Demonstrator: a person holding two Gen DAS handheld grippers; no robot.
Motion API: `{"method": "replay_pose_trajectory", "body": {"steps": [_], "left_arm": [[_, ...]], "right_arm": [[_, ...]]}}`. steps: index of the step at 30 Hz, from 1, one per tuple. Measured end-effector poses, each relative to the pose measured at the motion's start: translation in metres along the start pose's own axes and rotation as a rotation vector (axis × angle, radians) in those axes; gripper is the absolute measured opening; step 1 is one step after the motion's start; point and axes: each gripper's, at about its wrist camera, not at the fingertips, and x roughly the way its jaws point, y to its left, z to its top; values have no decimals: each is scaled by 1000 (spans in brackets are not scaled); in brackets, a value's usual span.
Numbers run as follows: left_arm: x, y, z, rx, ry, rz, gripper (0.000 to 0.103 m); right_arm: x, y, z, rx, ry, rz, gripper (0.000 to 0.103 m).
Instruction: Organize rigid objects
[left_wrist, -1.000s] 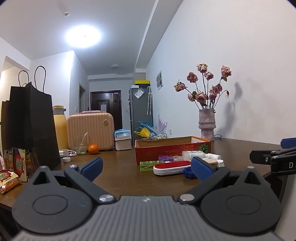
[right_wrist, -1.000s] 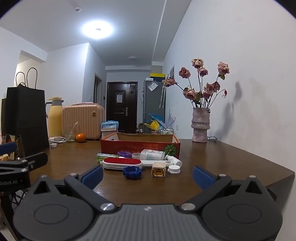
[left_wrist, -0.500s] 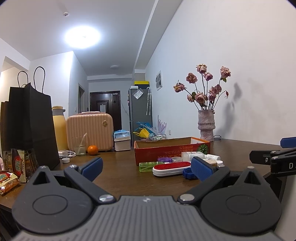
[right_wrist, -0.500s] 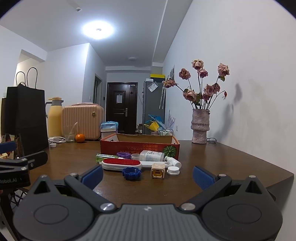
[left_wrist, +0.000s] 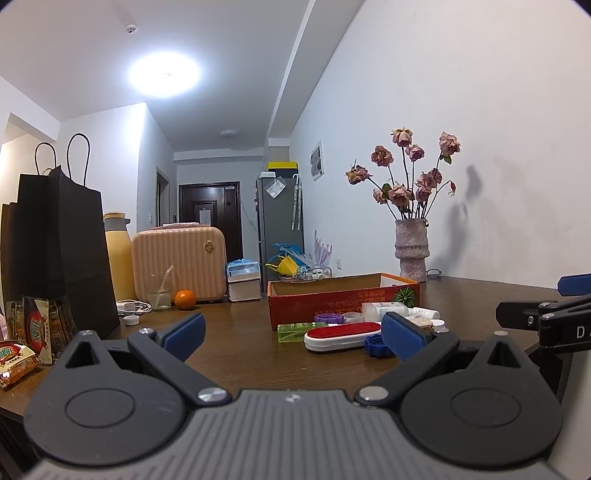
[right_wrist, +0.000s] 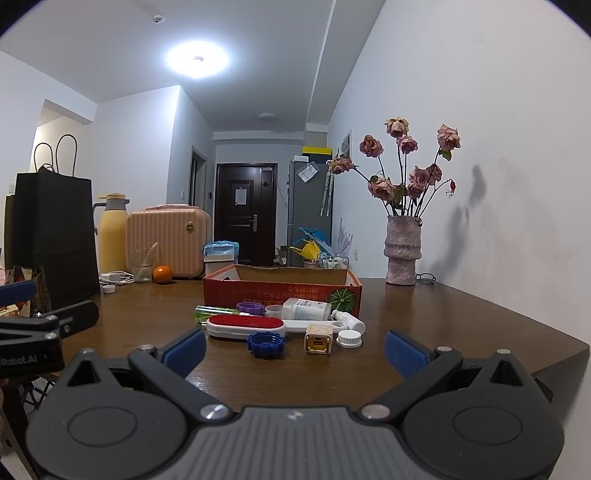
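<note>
- The left gripper is held low above the wooden table, its blue-padded fingers spread wide with nothing between them.
- The right gripper is held the same way, fingers wide apart and empty, aimed at the cluster of small items.
- An orange cardboard box is seen in the middle of the table, open at the top; what lies inside cannot be told from this low angle.
- Just in front of the box the task's loose items are grouped: a red-topped white brush, a blue ridged cap, a small wooden block, a white cap, a white bottle lying on its side, a purple lid and a green bottle lying flat.
- A bare strip of table is left between the right gripper's fingers and the nearest items.
- To the right, open tabletop is seen up to the table's right edge, close to the wall.
- A vase of dried roses is placed at the far right, well apart from the box.
- The left side is crowded by a black paper bag, a yellow flask, a pink case, a glass and an orange.
- Snack packets are set at the table's near left edge.
</note>
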Motion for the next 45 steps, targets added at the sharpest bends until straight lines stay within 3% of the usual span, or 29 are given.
{"method": "replay_pose_trajectory", "body": {"steps": [45], "left_arm": [[1, 0, -2, 8, -6, -4, 103]], "right_arm": [[2, 0, -3, 12, 13, -1, 103]]}}
